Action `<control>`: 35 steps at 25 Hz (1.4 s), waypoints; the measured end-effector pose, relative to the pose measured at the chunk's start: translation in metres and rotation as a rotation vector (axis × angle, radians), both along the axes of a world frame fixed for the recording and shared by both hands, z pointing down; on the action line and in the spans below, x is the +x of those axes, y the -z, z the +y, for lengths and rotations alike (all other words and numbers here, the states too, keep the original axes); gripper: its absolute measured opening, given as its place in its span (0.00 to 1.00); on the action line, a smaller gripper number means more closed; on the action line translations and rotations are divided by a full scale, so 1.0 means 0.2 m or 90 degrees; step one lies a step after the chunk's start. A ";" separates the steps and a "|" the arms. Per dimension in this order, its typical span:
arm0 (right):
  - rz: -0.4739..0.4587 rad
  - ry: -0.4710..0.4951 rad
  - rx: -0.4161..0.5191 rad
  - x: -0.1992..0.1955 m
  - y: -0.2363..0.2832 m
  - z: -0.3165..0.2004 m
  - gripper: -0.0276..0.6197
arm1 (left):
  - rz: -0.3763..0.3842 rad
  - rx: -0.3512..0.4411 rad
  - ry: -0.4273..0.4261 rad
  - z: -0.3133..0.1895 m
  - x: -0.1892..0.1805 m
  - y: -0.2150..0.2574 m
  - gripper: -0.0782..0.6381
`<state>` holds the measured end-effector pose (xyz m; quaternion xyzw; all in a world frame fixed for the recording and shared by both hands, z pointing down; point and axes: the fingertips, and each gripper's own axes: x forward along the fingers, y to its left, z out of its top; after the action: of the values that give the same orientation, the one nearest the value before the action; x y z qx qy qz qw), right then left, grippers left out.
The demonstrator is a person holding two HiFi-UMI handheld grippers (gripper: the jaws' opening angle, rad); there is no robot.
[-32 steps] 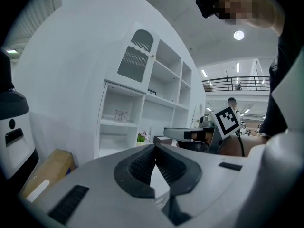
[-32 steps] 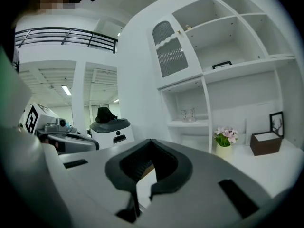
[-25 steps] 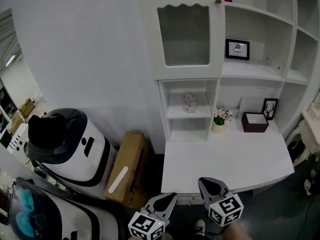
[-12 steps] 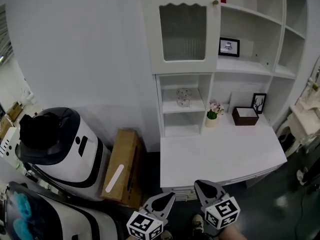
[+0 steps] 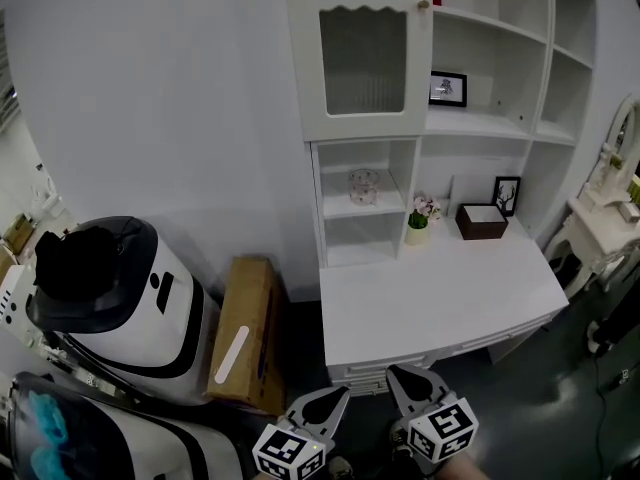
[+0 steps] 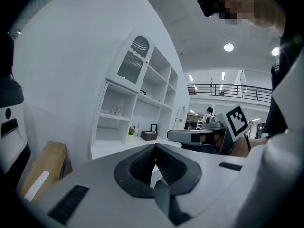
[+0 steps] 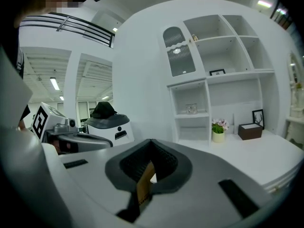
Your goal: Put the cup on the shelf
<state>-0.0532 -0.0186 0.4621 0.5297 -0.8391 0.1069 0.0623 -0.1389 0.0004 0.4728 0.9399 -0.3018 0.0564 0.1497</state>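
Cup (image 5: pixel 364 185): clear glass, upright on the shelf (image 5: pixel 385 205) of the narrow cubby, below the ribbed-glass cabinet door (image 5: pixel 362 48). Well apart from both grippers.

Markings: black-and-white square markers on the cube of each gripper. Pale strip (image 5: pixel 232 356) on the side of the cardboard box (image 5: pixel 252 298) on the floor, any print on it too small to read.

Containers: dark brown box (image 5: pixel 481 221) at the back of the white desktop (image 5: pixel 430 298), open on top, pale inside, contents not discernible. Just left of it, a small pale pot (image 5: pixel 417 234) holding pink flowers and green leaves. Behind the brown box, a black-framed picture (image 5: pixel 506 195); another framed picture (image 5: pixel 447 88) one level higher.

Pose: left gripper (image 5: pixel 338 395) and right gripper (image 5: pixel 398 375) low at the bottom edge of the head view, side by side, tips pointing up and forward, near the desktop's front edge. Left jaws closed at the tips, nothing between them. Right jaws likewise closed and empty, with a sliver of brown cardboard visible through the gap under the pads.
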 end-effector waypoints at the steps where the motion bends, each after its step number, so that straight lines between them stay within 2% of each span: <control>1: -0.001 -0.004 0.000 -0.01 0.00 0.01 0.05 | 0.000 -0.001 -0.002 0.01 -0.01 0.00 0.12; 14: 0.007 -0.008 -0.007 -0.07 -0.02 0.10 0.05 | 0.009 -0.003 -0.009 0.05 -0.07 0.00 0.12; 35: 0.000 -0.001 -0.003 -0.05 -0.01 0.09 0.05 | 0.002 -0.003 -0.004 0.06 -0.03 -0.01 0.12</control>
<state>-0.0636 -0.0006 0.4648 0.5300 -0.8386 0.1088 0.0636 -0.1450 0.0119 0.4746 0.9405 -0.2987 0.0561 0.1522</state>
